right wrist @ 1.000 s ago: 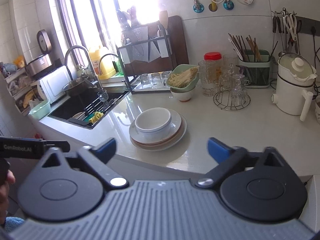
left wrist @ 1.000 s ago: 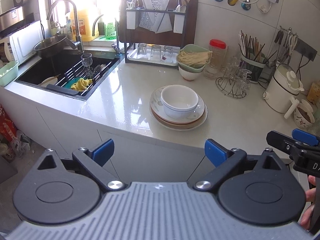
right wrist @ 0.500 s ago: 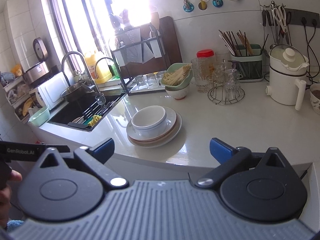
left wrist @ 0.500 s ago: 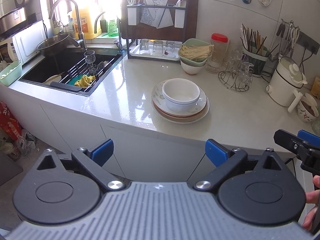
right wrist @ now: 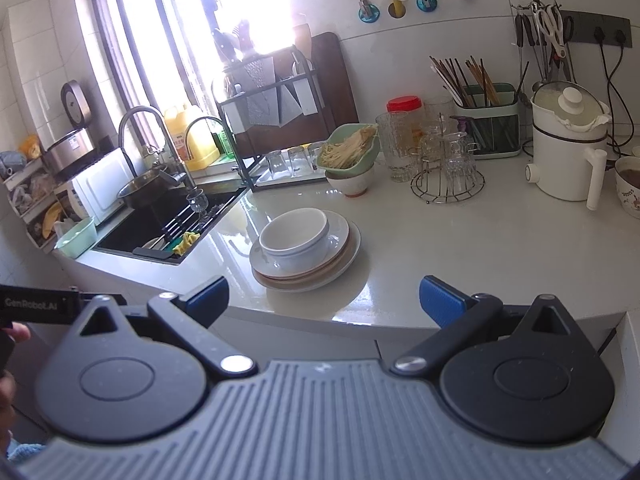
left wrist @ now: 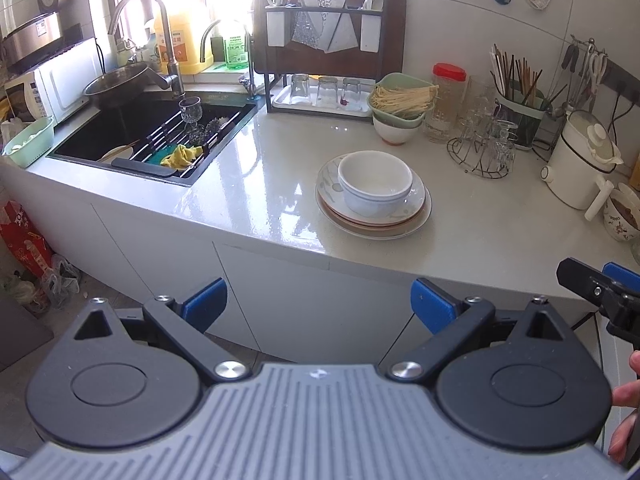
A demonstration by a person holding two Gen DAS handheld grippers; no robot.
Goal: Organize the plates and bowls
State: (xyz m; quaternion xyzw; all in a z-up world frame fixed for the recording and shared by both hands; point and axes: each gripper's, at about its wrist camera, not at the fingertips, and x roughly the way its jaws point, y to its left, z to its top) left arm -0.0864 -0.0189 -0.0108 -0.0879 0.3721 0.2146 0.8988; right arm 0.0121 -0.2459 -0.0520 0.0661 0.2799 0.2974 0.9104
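A white bowl [left wrist: 375, 182] sits on a stack of plates [left wrist: 416, 220] in the middle of the pale counter [left wrist: 260, 184]. The bowl [right wrist: 294, 238] and plates [right wrist: 344, 256] also show in the right wrist view. My left gripper [left wrist: 318, 300] is open and empty, held in front of the counter's edge, below and short of the stack. My right gripper [right wrist: 322, 298] is open and empty, also held off the counter's front edge. Its tip shows at the right edge of the left wrist view [left wrist: 596, 288].
A black sink [left wrist: 148, 136] with a drying rack, glass and yellow cloth lies left. A dish rack [left wrist: 324, 60] with glasses stands at the back. A green bowl of noodles [left wrist: 400, 100], a glass holder [left wrist: 480, 148], a chopstick caddy [left wrist: 520, 108] and a white cooker [left wrist: 580, 160] stand right.
Both grippers have drawn back and risen a little from the counter, so the stack looks farther away. The bowl and plates have not moved.
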